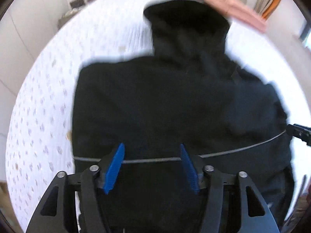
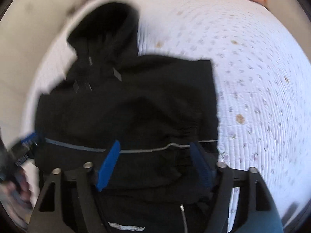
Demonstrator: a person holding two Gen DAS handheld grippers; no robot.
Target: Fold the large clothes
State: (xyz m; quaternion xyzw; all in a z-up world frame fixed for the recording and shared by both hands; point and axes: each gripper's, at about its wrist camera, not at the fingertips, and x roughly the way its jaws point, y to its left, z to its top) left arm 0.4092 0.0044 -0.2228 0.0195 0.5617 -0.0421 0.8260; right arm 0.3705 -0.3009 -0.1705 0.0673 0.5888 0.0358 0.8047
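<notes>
A large black hooded jacket (image 1: pixel 165 101) lies spread on the bed, hood pointing away; it also shows in the right wrist view (image 2: pixel 126 106). A thin grey line (image 1: pixel 151 160) crosses its lower part. My left gripper (image 1: pixel 152 150) is open, its blue pads either side of that grey line, just over the near part of the jacket. My right gripper (image 2: pixel 154 148) is open too, over the same grey line (image 2: pixel 140 151). The right gripper's tip shows at the right edge of the left wrist view (image 1: pixel 299 133); the left gripper's blue pad shows at the left of the right wrist view (image 2: pixel 29 137).
The bed has a white quilted cover with small flowers (image 1: pixel 44 116), also seen in the right wrist view (image 2: pixel 262 97). A pink folded cloth (image 1: pixel 235 9) lies at the far end of the bed. White cupboards (image 1: pixel 23 29) stand to the left.
</notes>
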